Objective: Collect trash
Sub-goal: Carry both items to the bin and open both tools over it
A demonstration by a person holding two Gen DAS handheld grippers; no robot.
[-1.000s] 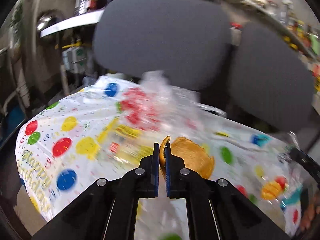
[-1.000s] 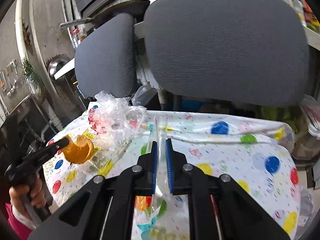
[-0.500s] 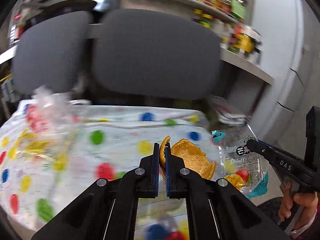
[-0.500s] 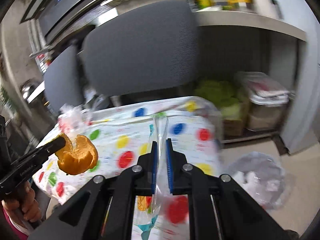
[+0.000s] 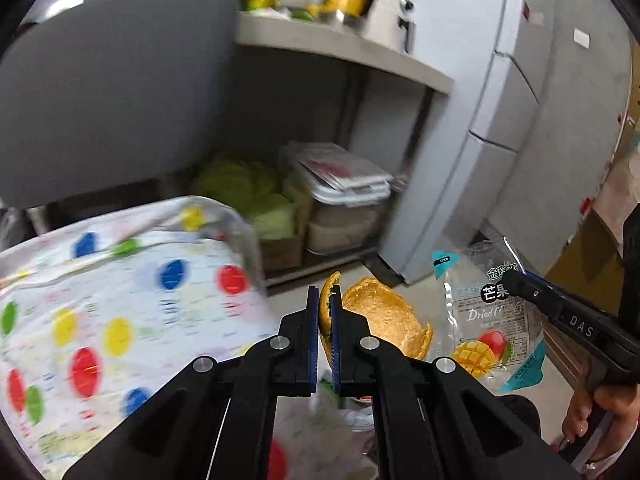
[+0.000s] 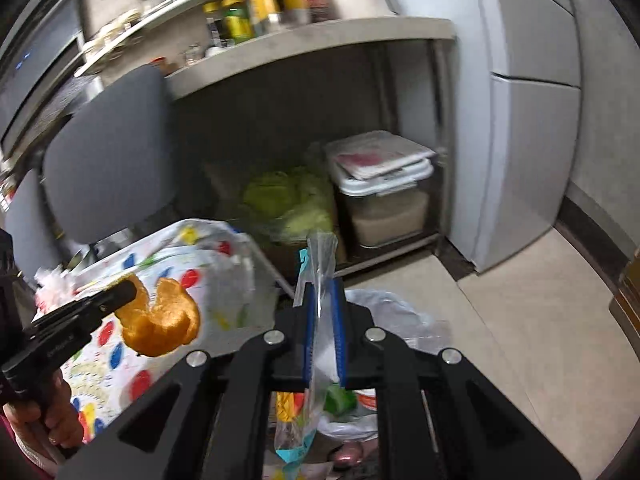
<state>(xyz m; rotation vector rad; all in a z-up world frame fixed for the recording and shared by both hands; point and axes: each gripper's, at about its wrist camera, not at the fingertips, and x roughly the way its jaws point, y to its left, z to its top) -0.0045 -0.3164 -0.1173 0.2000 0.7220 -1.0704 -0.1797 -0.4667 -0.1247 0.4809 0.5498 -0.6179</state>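
Orange peel (image 5: 384, 320) sits pinched in my left tongs (image 5: 325, 312) at lower centre of the left view. My right tongs (image 6: 322, 320) are clenched on a dried mango wrapper (image 6: 316, 280), hanging over a white trash bag (image 6: 400, 316) on the floor. Left of that, the spotted bench (image 6: 200, 252); farther back, a grey chair (image 6: 108, 152), storage bins (image 6: 380, 184) under the shelf.

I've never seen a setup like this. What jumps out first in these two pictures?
Probably the bright orange peel, pinched in the left claw in mid-air beside the table's polka-dot birthday cloth. Next, the dried mango bag, clamped in the right claw and dangling over a white plastic bag on the floor. Behind, a plastic container sits under the counter.
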